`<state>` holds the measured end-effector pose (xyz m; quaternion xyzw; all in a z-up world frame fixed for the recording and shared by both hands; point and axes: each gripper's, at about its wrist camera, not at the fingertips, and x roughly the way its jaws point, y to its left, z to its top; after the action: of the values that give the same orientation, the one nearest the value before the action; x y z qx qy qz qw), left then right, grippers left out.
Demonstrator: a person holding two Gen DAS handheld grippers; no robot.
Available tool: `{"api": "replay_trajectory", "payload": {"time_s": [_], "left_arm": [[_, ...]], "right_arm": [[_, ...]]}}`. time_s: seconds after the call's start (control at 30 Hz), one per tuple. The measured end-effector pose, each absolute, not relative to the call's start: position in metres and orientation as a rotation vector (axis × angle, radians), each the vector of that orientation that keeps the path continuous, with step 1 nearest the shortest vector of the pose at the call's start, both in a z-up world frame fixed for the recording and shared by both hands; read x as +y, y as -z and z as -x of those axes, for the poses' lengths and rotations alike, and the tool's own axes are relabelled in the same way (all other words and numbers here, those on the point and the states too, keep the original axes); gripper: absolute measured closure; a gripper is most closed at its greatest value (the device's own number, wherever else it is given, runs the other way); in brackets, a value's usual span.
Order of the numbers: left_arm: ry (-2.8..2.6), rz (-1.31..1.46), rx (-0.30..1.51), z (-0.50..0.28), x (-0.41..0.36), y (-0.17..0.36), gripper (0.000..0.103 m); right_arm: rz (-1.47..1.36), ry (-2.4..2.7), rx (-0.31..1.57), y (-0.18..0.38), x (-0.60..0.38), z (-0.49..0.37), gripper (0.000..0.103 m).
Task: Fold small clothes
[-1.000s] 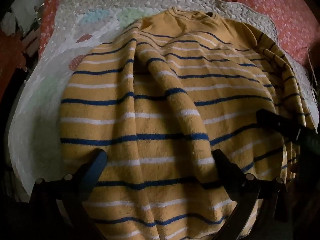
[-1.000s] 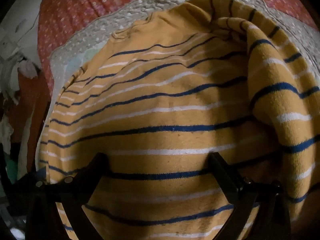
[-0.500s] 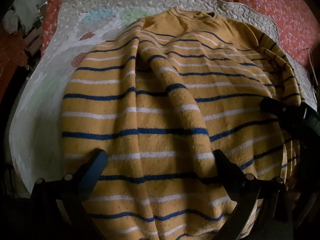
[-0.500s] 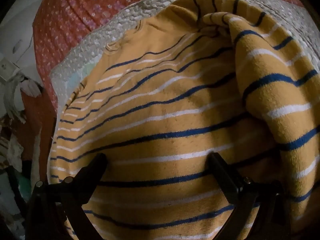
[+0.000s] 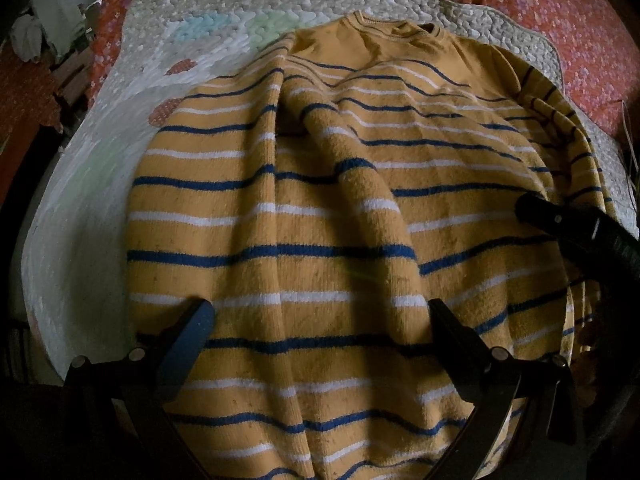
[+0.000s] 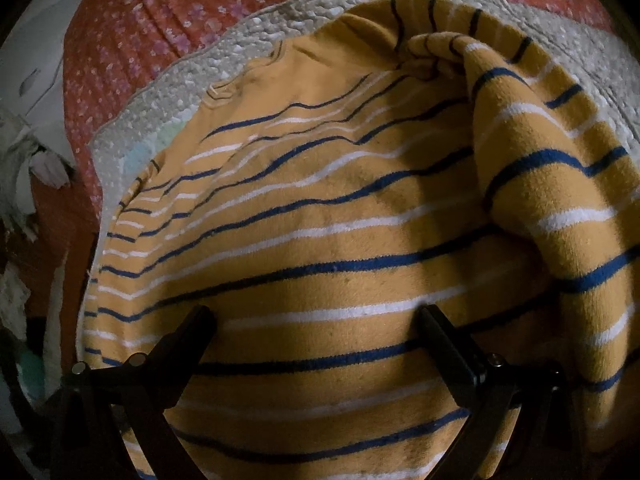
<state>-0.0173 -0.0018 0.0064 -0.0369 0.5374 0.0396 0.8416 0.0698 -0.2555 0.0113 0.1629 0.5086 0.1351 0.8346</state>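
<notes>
A mustard-yellow sweater [image 5: 320, 208] with blue and white stripes lies on a pale quilted mat [image 5: 80, 208], neck at the far end. A raised ridge of fabric runs down its middle. My left gripper [image 5: 320, 312] is open above the lower body of the sweater, fingers spread wide. My right gripper [image 6: 316, 316] is open too, over the sweater [image 6: 320, 240] near its right side. A striped sleeve [image 6: 560, 184] is folded over onto the body at the right. One right finger [image 5: 560, 224] shows in the left wrist view at the sweater's right edge.
The mat lies on a red floral bedspread [image 5: 520, 12], also seen in the right wrist view [image 6: 152, 40]. Clutter and white cloth [image 6: 24, 168] sit beyond the bed's left edge. The room is dim.
Both grippers stay open. The left view has drawn back slightly; the right gripper has shifted a little, with the sleeve fold nearer in its view.
</notes>
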Motion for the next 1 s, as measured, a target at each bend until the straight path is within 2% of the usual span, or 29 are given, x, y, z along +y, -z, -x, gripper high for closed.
{"api": "replay_trajectory", "payload": {"time_s": [0.4,0.8,1.0], "left_arm": [[-0.084,0.07,1.123,0.023,-0.002,-0.005,0.0],[-0.083,0.082,1.069,0.058,-0.002,-0.029,0.001],[-0.074,0.096,1.036,0.073,-0.002,-0.042,0.001]], "right_arm": [[-0.296,-0.237,1.056,-0.012,-0.249,-0.067,0.0],[-0.363,-0.182,1.02,-0.05,-0.279,-0.039,0.0],[-0.151,-0.106,0.926,-0.076,-0.278,-0.011,0.011]]}}
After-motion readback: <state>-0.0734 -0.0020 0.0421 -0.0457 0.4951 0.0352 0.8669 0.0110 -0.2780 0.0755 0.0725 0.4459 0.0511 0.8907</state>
